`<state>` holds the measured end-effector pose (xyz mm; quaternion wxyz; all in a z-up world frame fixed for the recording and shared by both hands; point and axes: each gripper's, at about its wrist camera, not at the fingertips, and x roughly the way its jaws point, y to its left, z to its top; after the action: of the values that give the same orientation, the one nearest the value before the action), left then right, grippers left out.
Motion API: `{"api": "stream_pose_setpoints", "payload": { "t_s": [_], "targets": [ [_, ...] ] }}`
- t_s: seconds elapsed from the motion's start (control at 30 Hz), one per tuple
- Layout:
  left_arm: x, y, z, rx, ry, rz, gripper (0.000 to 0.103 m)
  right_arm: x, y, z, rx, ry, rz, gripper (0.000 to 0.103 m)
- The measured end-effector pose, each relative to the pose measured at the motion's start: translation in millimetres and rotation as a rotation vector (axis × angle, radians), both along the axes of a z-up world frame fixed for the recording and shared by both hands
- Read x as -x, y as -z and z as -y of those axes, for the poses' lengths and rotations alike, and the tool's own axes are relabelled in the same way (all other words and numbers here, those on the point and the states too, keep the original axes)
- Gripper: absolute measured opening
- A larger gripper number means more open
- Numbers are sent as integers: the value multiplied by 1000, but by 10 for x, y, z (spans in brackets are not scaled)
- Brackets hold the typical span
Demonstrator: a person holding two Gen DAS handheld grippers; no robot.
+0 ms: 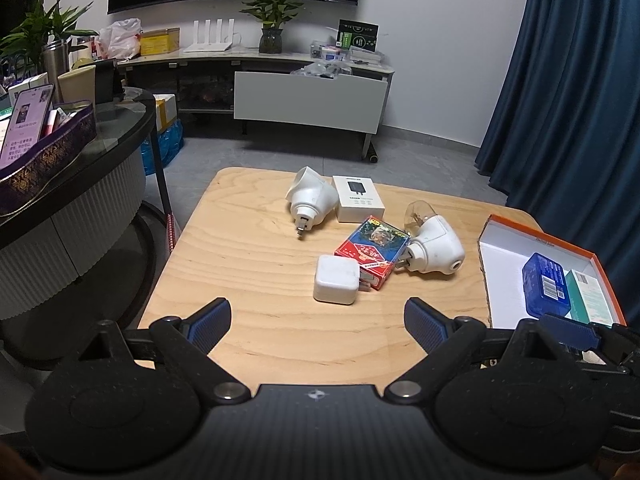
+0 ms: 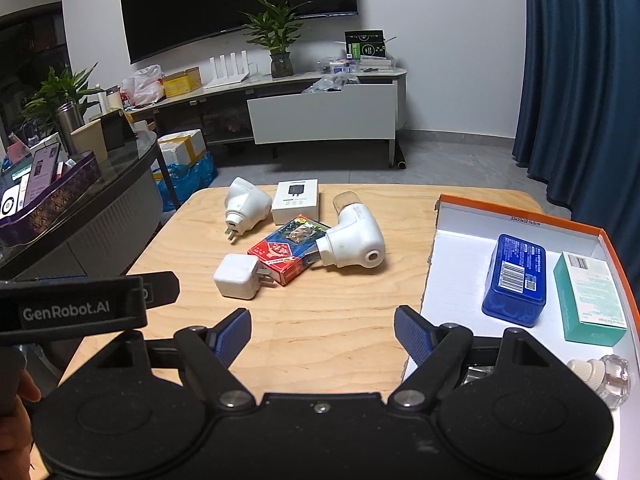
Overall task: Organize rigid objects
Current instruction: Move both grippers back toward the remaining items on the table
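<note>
On the wooden table (image 1: 248, 248) lie a white square charger (image 1: 335, 285), a red card box (image 1: 373, 251), a white charger box (image 1: 358, 198), and two white plug-in devices (image 1: 311, 199) (image 1: 436, 249). An orange-rimmed white tray (image 2: 452, 248) at the right holds a blue box (image 2: 515, 280), a teal box (image 2: 590, 300) and a small clear bottle (image 2: 600, 372). My left gripper (image 1: 318, 322) is open and empty, near the table's front edge. My right gripper (image 2: 323, 334) is open and empty, beside the tray's left edge.
A dark round counter (image 1: 80, 152) with a phone and purple basket stands to the left. A TV stand (image 1: 304, 96) with plants and boxes lines the back wall. Blue curtains (image 1: 568, 80) hang at the right.
</note>
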<state>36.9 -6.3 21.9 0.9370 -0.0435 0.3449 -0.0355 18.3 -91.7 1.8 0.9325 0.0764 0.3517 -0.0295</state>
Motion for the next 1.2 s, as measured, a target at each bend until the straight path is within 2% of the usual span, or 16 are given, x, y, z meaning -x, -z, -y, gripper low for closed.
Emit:
{"api": "stream_pose_setpoints", "payload": {
  "t_s": [1.2],
  "targets": [
    [-54, 49, -124, -1, -15, -2, 96, -91, -3, -99, 9, -18, -8, 93]
  ]
}}
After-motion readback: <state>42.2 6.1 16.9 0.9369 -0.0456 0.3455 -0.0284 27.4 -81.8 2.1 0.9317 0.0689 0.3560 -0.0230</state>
